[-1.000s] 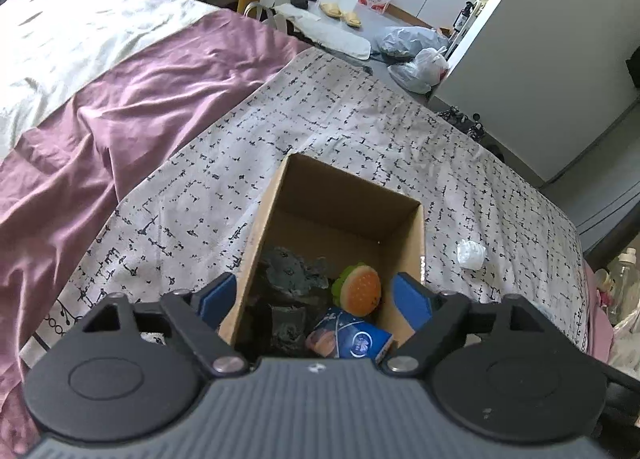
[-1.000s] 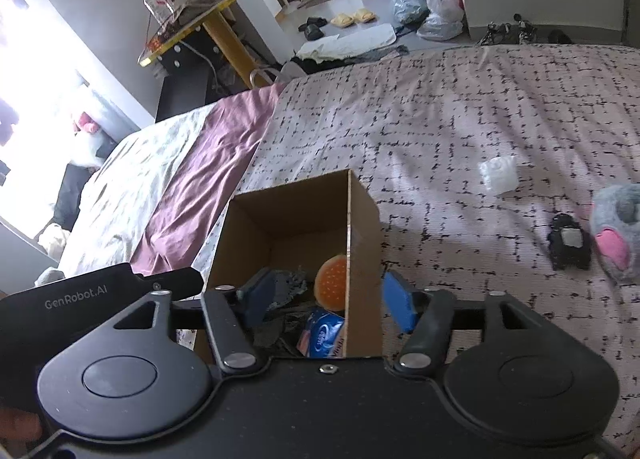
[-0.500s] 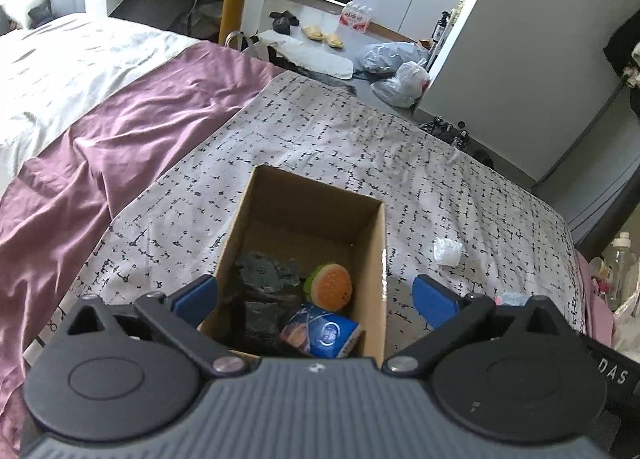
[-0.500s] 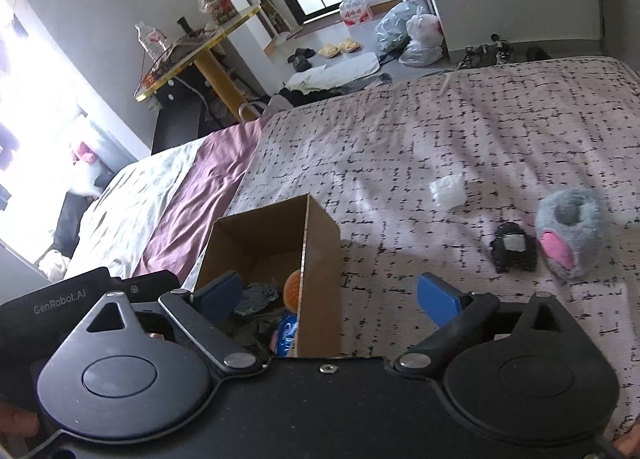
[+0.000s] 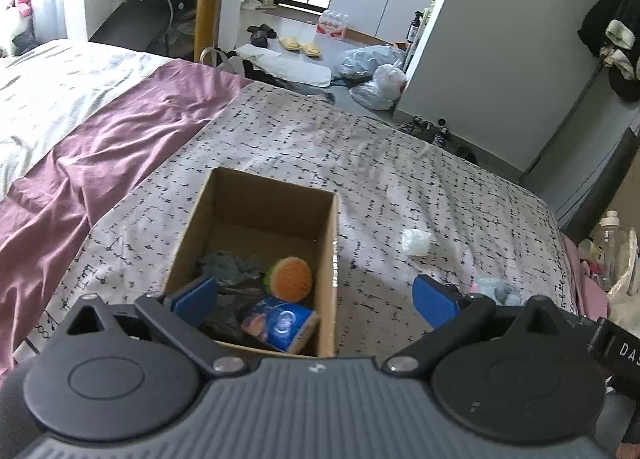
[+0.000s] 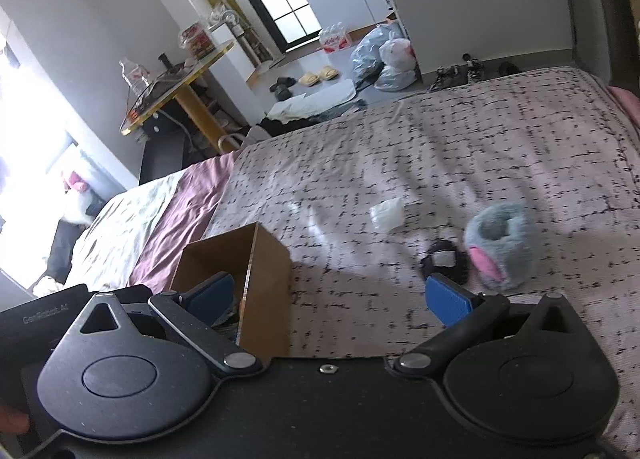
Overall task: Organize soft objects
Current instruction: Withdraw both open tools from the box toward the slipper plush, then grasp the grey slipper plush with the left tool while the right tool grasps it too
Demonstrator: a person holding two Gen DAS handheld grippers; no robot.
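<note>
The cardboard box (image 5: 256,259) holds several soft items; both grippers spread empty; grey plush (image 6: 500,247) at two o'clock remains on the bed (image 6: 400,147).

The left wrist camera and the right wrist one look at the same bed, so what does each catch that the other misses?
Only the left view looks down into the box: a burger toy, a blue pack and grey cloth. Only the right view shows the small black toy and the grey plush in full. Both show the box, the white wad on the bedspread, and an open claw: left claw, right claw.
</note>
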